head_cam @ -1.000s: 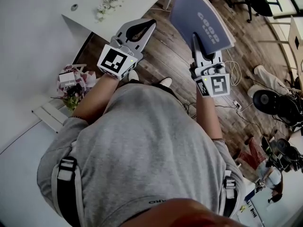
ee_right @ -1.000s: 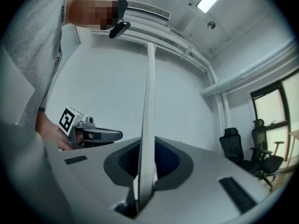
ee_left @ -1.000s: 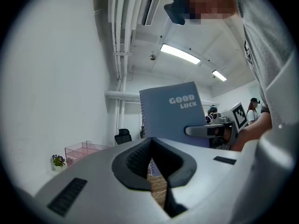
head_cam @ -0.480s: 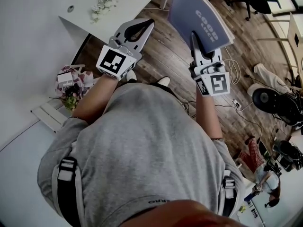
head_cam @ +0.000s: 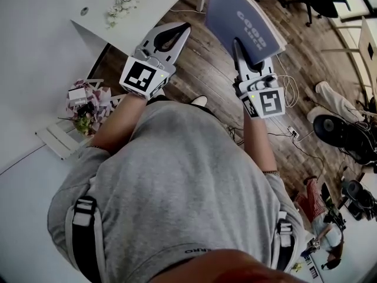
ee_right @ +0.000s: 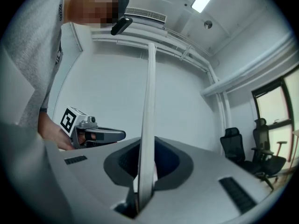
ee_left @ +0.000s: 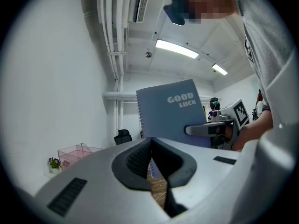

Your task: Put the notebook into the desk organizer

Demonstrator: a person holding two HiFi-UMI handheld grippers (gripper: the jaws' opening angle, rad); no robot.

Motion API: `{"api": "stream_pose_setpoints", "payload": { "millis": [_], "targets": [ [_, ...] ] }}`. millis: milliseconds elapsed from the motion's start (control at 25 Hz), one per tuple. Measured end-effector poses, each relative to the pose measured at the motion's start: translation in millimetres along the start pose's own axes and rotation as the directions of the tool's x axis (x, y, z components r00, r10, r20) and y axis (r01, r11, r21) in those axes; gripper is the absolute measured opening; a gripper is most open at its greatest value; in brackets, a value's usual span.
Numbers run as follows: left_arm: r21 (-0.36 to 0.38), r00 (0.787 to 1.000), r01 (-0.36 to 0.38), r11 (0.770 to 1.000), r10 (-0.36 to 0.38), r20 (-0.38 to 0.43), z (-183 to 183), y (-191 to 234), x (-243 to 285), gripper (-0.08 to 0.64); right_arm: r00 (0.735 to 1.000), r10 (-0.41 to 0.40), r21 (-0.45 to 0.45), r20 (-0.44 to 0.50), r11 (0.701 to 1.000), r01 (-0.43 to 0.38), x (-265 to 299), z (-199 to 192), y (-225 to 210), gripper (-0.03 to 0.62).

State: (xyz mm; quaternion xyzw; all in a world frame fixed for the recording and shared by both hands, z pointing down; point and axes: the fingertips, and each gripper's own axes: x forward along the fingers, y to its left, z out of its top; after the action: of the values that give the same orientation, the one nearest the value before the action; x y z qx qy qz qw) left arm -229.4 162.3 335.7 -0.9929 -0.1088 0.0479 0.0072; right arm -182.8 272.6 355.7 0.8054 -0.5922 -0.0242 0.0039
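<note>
The blue-grey spiral-bound notebook (head_cam: 244, 22), lettered "GOOD LUCK" on its cover, is held upright in the air over the brown wooden floor (head_cam: 206, 69). It is not yet in the organizer. It is clamped at its lower edge by the right gripper (head_cam: 238, 45). In the right gripper view the notebook is seen edge-on (ee_right: 149, 125), with the fingers (ee_right: 196, 171) pressed closed on both covers. A hold at the bottom leaves most of the notebook free, which is judged to suit a slide into a slot.

The left gripper (head_cam: 185, 28) is carried beside it, well apart from the notebook. Its fingers (ee_left: 93, 171) are brought together at the tips with nothing between them, so it is judged to be merely in reserve.

A pink translucent box (ee_left: 74, 150), taken to be the desk organizer, stands far ahead on the white worktop (head_cam: 53, 16). Only a pink corner is caught at the top edge of the head view.

The worktop's corner lies just ahead of the left gripper, and a pale dried flower sprig (head_cam: 118, 6) lies near that edge. Open air is left around both grippers, so the notebook's tall free edge is the part to be watched near the worktop's rim.
</note>
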Motion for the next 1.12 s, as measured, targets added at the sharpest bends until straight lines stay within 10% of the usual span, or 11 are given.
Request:
{"api": "stream_pose_setpoints", "payload": {
  "millis": [400, 1120],
  "targets": [
    [-0.006, 1.0, -0.004, 1.0, 0.004, -0.026, -7, -14, 29, 0.02, 0.999, 0.032, 0.016, -0.002, 0.999, -0.032, -7, -5, -26, 0.038],
    [-0.024, 1.0, -0.016, 1.0, 0.016, 0.003, -18, 89, 112, 0.02, 0.998, 0.047, -0.003, -0.036, 0.999, -0.047, 100, -10, -91, 0.04]
  ]
}}
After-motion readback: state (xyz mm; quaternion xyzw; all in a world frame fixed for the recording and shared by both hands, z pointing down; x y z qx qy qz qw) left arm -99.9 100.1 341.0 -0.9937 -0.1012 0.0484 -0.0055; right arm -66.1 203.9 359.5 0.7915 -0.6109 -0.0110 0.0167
